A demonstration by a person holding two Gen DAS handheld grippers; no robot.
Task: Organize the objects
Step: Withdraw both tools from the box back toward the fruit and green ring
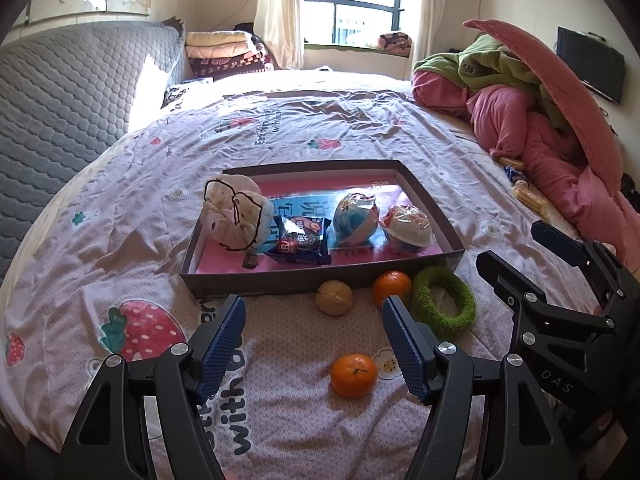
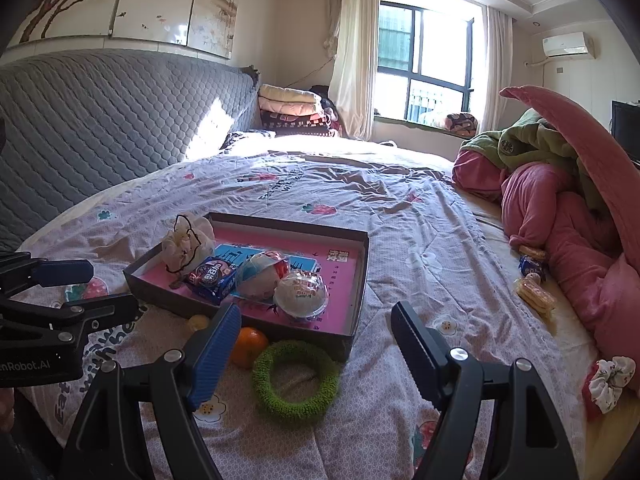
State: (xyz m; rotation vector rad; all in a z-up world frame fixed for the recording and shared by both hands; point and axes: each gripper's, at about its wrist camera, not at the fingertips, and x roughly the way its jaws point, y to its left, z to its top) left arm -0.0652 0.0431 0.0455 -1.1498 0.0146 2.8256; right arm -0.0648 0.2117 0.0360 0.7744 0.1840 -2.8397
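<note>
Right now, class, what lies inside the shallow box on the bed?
The box holds a cloth pouch, a dark snack packet and two wrapped round items; they cover part of its printed pink floor.

The left gripper (image 1: 314, 316) hangs with fingers (image 1: 222, 340) apart over an orange (image 1: 353, 374) on the bed (image 1: 320, 128); a tray (image 1: 320, 280) sits beyond it.

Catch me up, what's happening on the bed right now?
A person holds two grippers over the bed, both with jaws open and empty. The left gripper hovers above the nearest orange; the right gripper is over the green ring. The box already holds a cloth pouch, a snack packet and two wrapped round items. A second orange and a yellowish fruit lie just outside its front wall.
</note>
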